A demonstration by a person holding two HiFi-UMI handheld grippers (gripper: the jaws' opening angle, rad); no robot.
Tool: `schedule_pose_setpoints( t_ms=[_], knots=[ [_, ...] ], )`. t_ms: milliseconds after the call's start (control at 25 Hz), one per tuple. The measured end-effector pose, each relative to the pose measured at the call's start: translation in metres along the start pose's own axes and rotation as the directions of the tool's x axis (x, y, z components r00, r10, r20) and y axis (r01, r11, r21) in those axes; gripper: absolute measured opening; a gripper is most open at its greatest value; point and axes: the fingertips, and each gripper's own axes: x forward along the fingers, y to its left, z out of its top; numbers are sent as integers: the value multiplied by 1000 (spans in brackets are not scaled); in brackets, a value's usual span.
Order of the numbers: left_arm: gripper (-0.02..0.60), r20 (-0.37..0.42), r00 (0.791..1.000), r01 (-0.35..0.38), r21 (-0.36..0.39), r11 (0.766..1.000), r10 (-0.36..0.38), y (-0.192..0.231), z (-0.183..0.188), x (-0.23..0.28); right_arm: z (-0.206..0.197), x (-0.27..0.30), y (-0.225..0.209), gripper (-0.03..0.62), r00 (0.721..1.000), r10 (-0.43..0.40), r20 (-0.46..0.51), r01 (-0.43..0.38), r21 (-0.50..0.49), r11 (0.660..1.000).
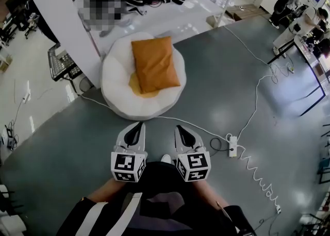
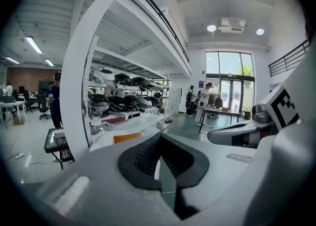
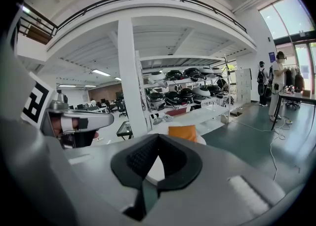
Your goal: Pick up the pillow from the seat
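Pillow [image 1: 153,64] lies on seat [image 1: 116,89], well ahead of closed left claw [image 1: 138,127] and closed right claw [image 1: 180,129].

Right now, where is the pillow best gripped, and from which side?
Probably the near short edge of the pillow, approached from the near side. It lies flat on the seat, and that edge looks free, soft enough to pinch, with nothing in the way.

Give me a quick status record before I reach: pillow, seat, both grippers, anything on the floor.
pillow: orange, lying on the seat, untouched
seat: white, round, on the grey floor ahead of both grippers
left gripper: shut, empty, short of the seat
right gripper: shut, empty, short of the seat
cable: white, on the floor between seat and grippers, running to a power strip
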Motion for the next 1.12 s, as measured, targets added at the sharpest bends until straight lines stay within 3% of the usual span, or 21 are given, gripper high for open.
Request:
schedule_pose_setpoints(
  t_ms=[560, 1120],
  knots=[
    [3, -7, 1000, -18, 26, 1000, 18, -41, 5, 24, -4, -9, -46, 2, 999, 37, 1, -37, 13, 999],
    [3, -43, 998, 45, -9, 999, -45, -10, 11, 120, 15, 69, -88, 2, 999, -8, -54, 9, 9, 1000]
  ],
)
